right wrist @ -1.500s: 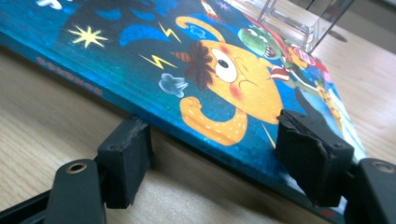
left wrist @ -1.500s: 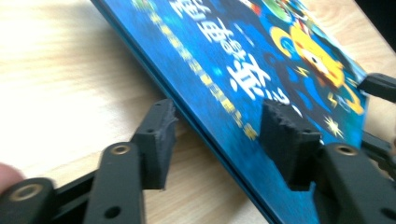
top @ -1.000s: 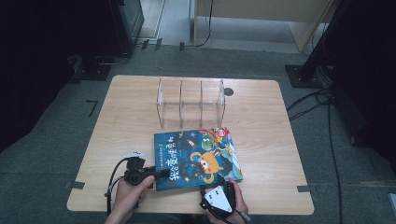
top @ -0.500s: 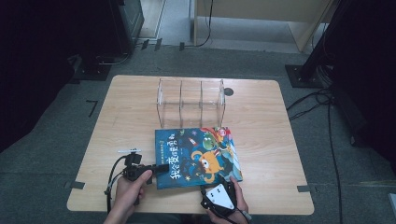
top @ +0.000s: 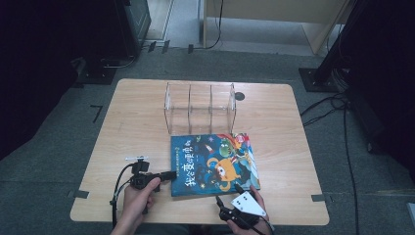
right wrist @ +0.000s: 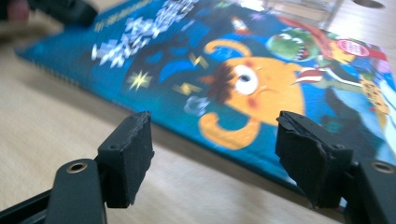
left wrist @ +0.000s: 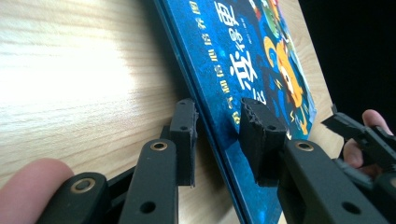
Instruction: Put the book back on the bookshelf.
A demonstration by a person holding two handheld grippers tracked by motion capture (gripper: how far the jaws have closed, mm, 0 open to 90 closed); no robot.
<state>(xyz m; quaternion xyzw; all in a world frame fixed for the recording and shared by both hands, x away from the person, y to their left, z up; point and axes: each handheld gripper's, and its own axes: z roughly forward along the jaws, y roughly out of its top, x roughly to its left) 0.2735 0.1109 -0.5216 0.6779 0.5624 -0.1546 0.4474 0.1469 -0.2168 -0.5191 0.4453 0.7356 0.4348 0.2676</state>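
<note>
A blue picture book (top: 214, 164) lies flat on the wooden bench (top: 132, 127), face up, in the near half and a little right of the middle, its near edge close to the bench's front edge. Just behind it, toward the far edge, stands a clear plastic rack (top: 200, 106) with three upright compartments, and a small dark round hole (top: 239, 96) sits in the bench top beside the rack's right end.

The left tongs (left wrist: 219, 126) come in from the near left, held level in the person's left hand (top: 138, 196), and straddle the book's left edge near its front corner: one jaw lies on the bench side of the edge, the other over the cover. They have just been closing with the book's edge between them, yet a gap shows at the cover, so the pads are not pressing.

The right tongs (right wrist: 215, 149) are spread wide and hold nothing. They point at the book's near edge from the bench's front edge, close to it but apart.
</note>
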